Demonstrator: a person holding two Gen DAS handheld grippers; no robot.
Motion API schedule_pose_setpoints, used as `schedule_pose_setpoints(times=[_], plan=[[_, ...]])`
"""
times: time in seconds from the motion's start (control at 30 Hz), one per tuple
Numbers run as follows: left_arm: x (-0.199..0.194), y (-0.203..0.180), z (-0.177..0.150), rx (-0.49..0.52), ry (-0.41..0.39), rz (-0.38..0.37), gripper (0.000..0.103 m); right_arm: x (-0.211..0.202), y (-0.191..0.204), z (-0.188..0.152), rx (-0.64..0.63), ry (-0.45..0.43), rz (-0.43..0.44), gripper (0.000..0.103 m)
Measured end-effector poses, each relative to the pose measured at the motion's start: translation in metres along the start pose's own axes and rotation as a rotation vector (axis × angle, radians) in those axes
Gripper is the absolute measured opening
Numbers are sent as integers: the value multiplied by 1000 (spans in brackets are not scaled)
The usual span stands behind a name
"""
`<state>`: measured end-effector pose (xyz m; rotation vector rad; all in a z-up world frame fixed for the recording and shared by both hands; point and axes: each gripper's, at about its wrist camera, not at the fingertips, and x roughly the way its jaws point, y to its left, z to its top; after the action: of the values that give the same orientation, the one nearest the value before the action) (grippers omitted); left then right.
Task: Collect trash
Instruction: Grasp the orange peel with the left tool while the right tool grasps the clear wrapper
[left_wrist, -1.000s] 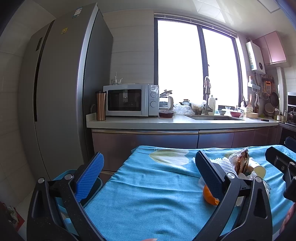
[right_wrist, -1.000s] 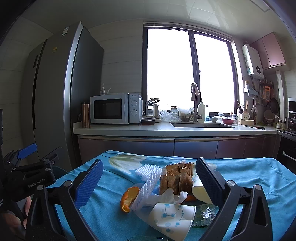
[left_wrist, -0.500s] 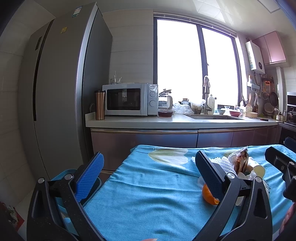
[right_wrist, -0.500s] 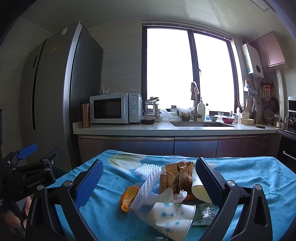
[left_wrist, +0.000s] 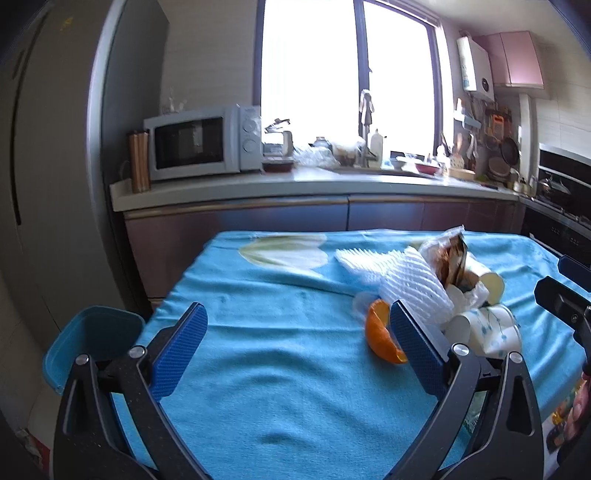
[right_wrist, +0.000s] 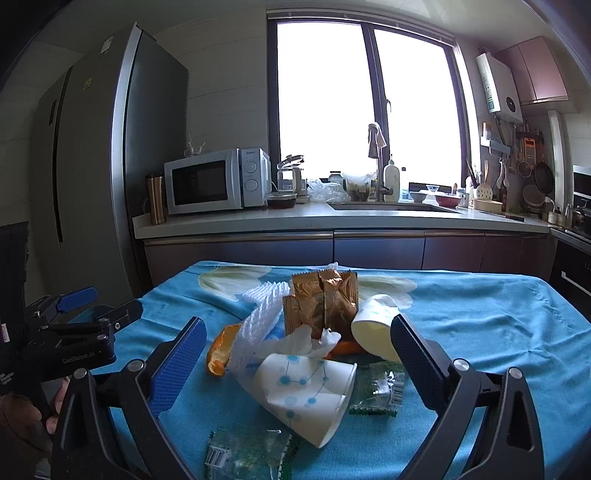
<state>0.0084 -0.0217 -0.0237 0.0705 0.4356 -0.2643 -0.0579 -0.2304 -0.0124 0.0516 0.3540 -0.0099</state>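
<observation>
The left gripper (left_wrist: 297, 349) hangs spread wide and empty above the blue-clothed counter (left_wrist: 258, 369); since half a second ago it has swung right and tipped down, so that the trash pile sits nearer the middle of its view and the blue bin (left_wrist: 92, 343) shows more fully at lower left, beside the counter's edge. The left wrist picture is blurred by that motion. The right gripper (right_wrist: 297, 354) is likewise spread wide and holds nothing, poised just over the pile, much as it was before.

The bin's inside is only partly seen and nothing can be told in it. All the trash lies in one heap on the counter. Nearest the right gripper is a white paper cup with blue dots (right_wrist: 306, 391), on its side, mouth toward the lower right and base toward the upper left. Behind it a second paper cup (right_wrist: 373, 328) also lies tipped, its open mouth facing the camera. A brown foil wrapper (right_wrist: 321, 302) stands roughly upright at the back, with white foam fruit netting (right_wrist: 258, 321) running slantwise down its left side and a crumpled white plastic scrap (right_wrist: 299, 339) in front. An orange peel (right_wrist: 219, 350) curls at the pile's left edge. Two clear green-printed wrappers lie flat: one (right_wrist: 376, 395) right of the dotted cup, one (right_wrist: 247, 450) at the near edge.
</observation>
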Motion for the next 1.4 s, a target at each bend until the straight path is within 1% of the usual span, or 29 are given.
schedule_pose_setpoints(times=[0.1, 0.13, 0.2, 0.23, 0.3, 0.33, 0.37, 0.4, 0.47, 0.5, 0.57, 0.6, 0.63, 0.67, 0.7, 0.73, 0.87, 0.97, 1.0, 1.03, 1.07, 1.13, 1.27, 1.33, 1.37, 1.4], plan=[[27, -10, -4, 21, 100, -67, 97, 0, -7, -12, 7, 70, 47, 96], [35, -13, -6, 19, 123, -86, 97, 1, -9, -16, 13, 92, 68, 96], [49, -18, -9, 18, 166, -127, 92, 2, -12, -24, 28, 138, 108, 91], [55, -21, -10, 21, 182, -148, 88, 4, -12, -29, 40, 165, 133, 88], [67, -28, -12, 35, 220, -176, 85, 8, -13, -39, 60, 223, 178, 81], [72, -33, -14, 39, 235, -190, 78, 10, -13, -44, 70, 250, 201, 79], [77, -36, -15, 45, 256, -204, 73, 12, -13, -49, 82, 273, 223, 75], [82, -40, -15, 49, 274, -213, 71, 15, -11, -53, 91, 291, 241, 70], [90, -44, -17, 53, 303, -230, 60, 16, -9, -59, 100, 312, 268, 67], [93, -45, -18, 51, 319, -239, 57, 16, -8, -61, 106, 322, 280, 63], [99, -47, -20, 39, 351, -267, 45, 17, -6, -65, 121, 341, 310, 56], [102, -47, -22, 30, 364, -279, 42, 18, -6, -66, 127, 353, 317, 55], [105, -48, -23, 21, 374, -292, 37, 18, -5, -68, 133, 360, 321, 53], [105, -48, -24, 12, 379, -305, 30, 19, -7, -68, 141, 368, 330, 49], [105, -47, -24, 3, 380, -313, 27, 20, -7, -69, 149, 376, 337, 47], [105, -46, -24, -4, 382, -319, 22, 20, -7, -69, 157, 381, 344, 47], [104, -41, -22, -19, 387, -320, 19, 17, -11, -73, 198, 399, 359, 47], [103, -37, -21, -35, 385, -315, 16, 14, -11, -74, 195, 410, 367, 47], [102, -35, -20, -38, 385, -314, 16, 14, -11, -75, 195, 415, 372, 46], [102, -33, -20, -42, 383, -310, 15, 14, -10, -75, 199, 416, 379, 42], [100, -31, -20, -47, 381, -305, 14, 17, -11, -75, 202, 421, 394, 34], [97, -28, -19, -54, 380, -304, 13, 18, -9, -75, 203, 429, 416, 24], [87, -12, -19, -77, 367, -287, 10, 21, -1, -73, 188, 429, 449, 17], [81, 2, -19, -94, 361, -274, 8, 25, 5, -71, 180, 430, 467, 15], [77, 9, -19, -102, 356, -267, 7, 27, 9, -69, 176, 428, 481, 3], [72, 17, -18, -109, 349, -258, 6, 30, 12, -67, 178, 428, 505, 1]])
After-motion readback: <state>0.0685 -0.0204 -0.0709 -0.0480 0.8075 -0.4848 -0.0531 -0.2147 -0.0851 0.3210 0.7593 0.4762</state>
